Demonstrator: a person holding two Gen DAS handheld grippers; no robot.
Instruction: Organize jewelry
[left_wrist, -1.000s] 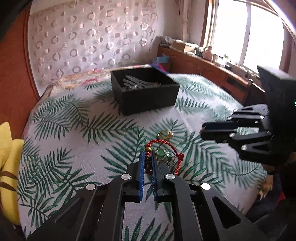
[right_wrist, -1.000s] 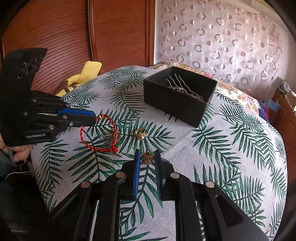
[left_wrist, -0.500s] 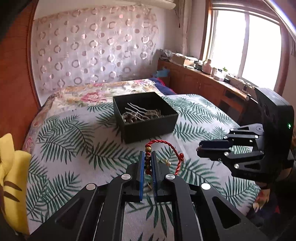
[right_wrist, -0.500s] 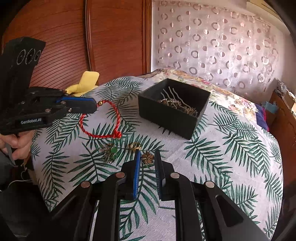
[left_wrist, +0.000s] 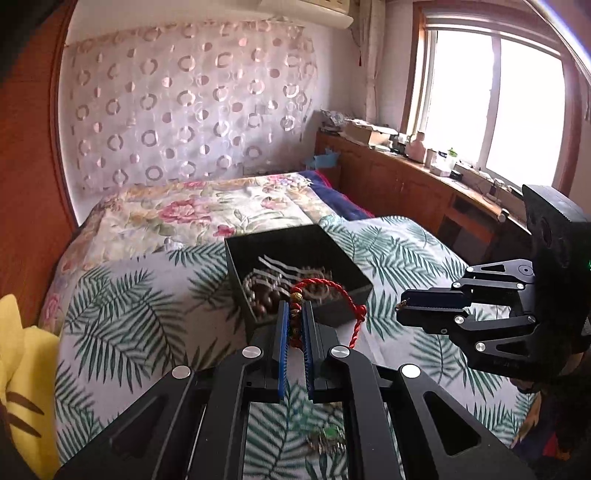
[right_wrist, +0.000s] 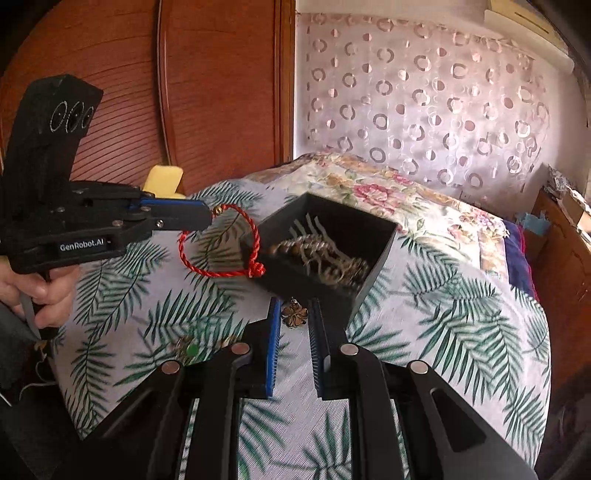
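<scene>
Left gripper (left_wrist: 293, 314) carried red bracelet (right_wrist: 236, 251) nearer box (right_wrist: 373, 258).

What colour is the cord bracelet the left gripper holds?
Red twisted cord bracelet, with gold beads; clearest in right wrist view.

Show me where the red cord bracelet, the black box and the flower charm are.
red cord bracelet (right_wrist: 255, 236): right wrist view, hanging loop.
black box (left_wrist: 351, 275): left wrist view, right rim.
flower charm (right_wrist: 294, 316): right wrist view, petals.

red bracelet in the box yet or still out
Out: the red bracelet hangs from the left gripper, beside the black box.
</scene>
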